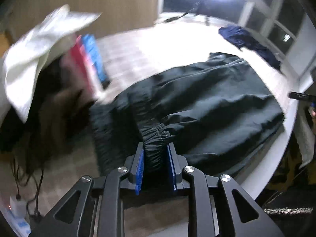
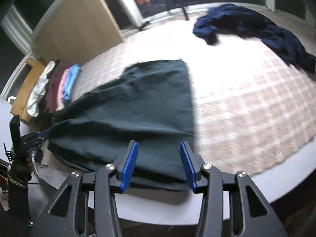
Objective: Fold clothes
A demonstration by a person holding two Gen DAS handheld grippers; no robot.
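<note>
Left wrist view first: the left gripper (image 1: 155, 157) has its blue pads clamped on the gathered elastic waistband of the dark green trousers (image 1: 207, 102), a bunch of fabric pinched between them. The trousers lie flat across the bed (image 1: 158, 45), which has a pale pink checked cover, near its front edge. To the far left sits a stack of clothes (image 1: 86, 59), pink and blue pieces under a white one (image 1: 39, 45), blurred here, so I can't say how neatly they are folded. Beyond them stands a light wooden cabinet (image 1: 110, 4).

Moving right, the right wrist view: the right gripper (image 2: 159, 164) hangs over the other end of the trousers (image 2: 138, 106), jaws apart, pads either side of the cloth edge but not pressing on it. No grip there yet, I'd say.

Further right, a navy garment (image 2: 256, 27) lies crumpled at the far side of the bed, well apart from the trousers and untouched.

Progress, then: the pile on the left looks like finished work, the trousers seem laid flat but not yet folded down, and the navy piece is still waiting. Roughly midway, by my reading. Bright light washes out the middle of the bed cover; a white window frame (image 1: 276, 19) stands behind.
</note>
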